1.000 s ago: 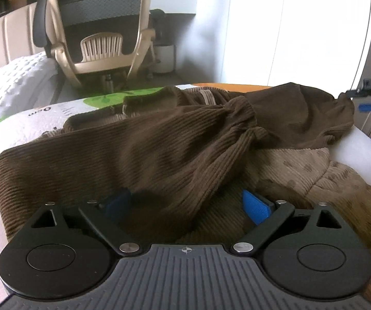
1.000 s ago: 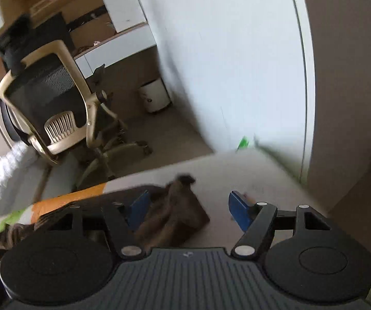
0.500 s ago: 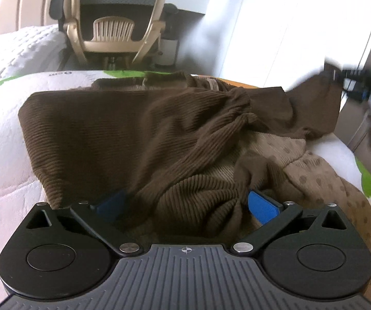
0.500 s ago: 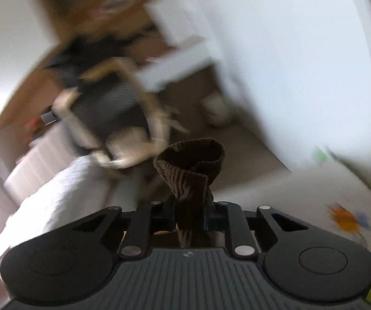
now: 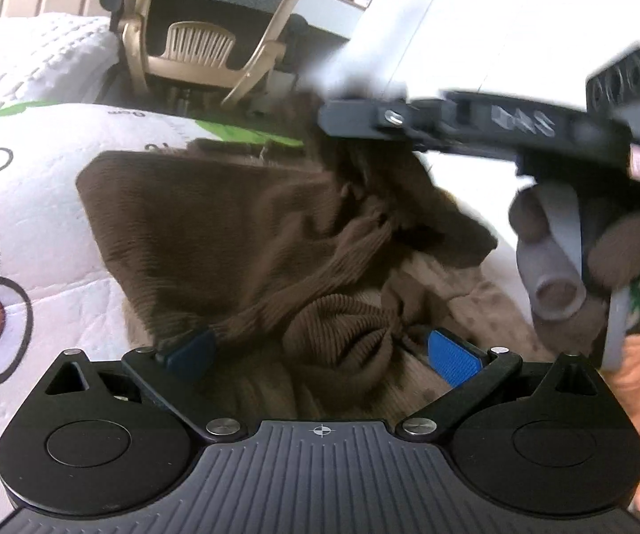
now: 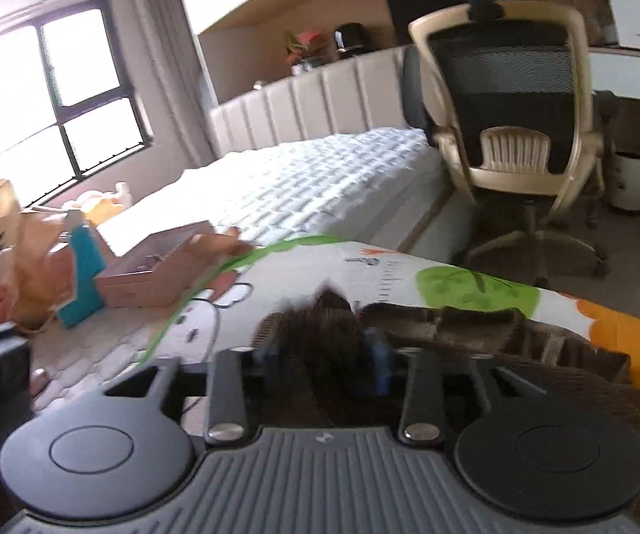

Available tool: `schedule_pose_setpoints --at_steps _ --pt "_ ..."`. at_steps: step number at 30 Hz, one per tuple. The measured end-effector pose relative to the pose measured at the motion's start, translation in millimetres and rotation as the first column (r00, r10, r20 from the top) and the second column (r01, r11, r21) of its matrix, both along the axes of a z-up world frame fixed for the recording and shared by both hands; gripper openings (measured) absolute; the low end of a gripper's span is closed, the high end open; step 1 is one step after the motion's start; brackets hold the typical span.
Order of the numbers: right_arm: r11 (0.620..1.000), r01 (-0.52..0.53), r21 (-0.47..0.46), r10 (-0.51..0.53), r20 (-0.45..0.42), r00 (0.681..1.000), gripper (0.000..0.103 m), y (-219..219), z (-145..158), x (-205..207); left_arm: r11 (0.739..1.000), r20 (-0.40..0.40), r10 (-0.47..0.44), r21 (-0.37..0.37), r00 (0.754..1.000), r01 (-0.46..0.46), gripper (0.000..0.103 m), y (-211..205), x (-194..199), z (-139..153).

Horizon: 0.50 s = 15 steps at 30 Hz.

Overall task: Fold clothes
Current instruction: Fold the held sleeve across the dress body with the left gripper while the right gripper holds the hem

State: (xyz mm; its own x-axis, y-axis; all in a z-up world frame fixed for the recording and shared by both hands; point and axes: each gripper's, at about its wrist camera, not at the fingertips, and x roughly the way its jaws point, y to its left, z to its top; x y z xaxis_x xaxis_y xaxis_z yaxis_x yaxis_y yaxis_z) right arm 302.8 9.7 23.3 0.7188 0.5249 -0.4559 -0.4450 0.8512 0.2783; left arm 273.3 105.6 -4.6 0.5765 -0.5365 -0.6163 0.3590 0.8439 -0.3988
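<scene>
We have the dark brown ribbed corduroy garment (image 5: 213, 231) lying crumpled on the white quilted cartoon-print bed cover (image 5: 30, 231), with a paler tan dotted layer (image 5: 467, 276) showing beneath it on the side toward the right hand. Our left gripper (image 5: 320, 349) sits low at the near edge of the heap, its blue pads (image 5: 453, 351) spread wide with a bunched knot of the cloth lying between them, not pinched. Our right gripper (image 6: 326, 356) is closed tight on a dark brown fold of the same garment (image 6: 475, 333), and in the left wrist view it hangs above the far end of the heap with cloth drooping from it.

What the next move turns on, we judge, is this: the garment's long run lies from the left gripper's near edge away toward the raised right gripper, so the lifted end would be carried across toward the left side. The left gripper is nearer the bunched knot and best placed to pin or take it.

The beige mesh office chair (image 6: 511, 102) stands well beyond the bed.
</scene>
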Motion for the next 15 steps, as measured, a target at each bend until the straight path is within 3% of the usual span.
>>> schedule_pose_setpoints --at_steps 4,8,13,15 --pt "0.999 0.035 0.039 -0.037 0.043 0.998 0.063 -27.1 16.6 -21.2 0.989 -0.043 0.040 -0.141 0.998 -0.046 0.103 11.7 16.7 3.3" --pt "0.982 0.181 -0.046 -0.178 0.048 0.983 0.075 -69.6 7.8 -29.9 0.957 -0.144 0.119 -0.247 0.983 -0.152 0.103 14.3 47.5 -1.6" --pt "0.916 0.374 -0.144 -0.386 -0.062 0.920 0.088 -105.9 -44.2 -22.7 0.959 -0.207 0.242 -0.100 0.948 -0.266 0.100 -7.8 84.3 -16.5" --pt "0.888 0.430 -0.164 -0.446 -0.077 0.892 0.103 -113.6 -56.8 -23.8 0.966 -0.160 0.252 -0.010 0.954 -0.257 0.083 -25.5 86.9 -16.8"
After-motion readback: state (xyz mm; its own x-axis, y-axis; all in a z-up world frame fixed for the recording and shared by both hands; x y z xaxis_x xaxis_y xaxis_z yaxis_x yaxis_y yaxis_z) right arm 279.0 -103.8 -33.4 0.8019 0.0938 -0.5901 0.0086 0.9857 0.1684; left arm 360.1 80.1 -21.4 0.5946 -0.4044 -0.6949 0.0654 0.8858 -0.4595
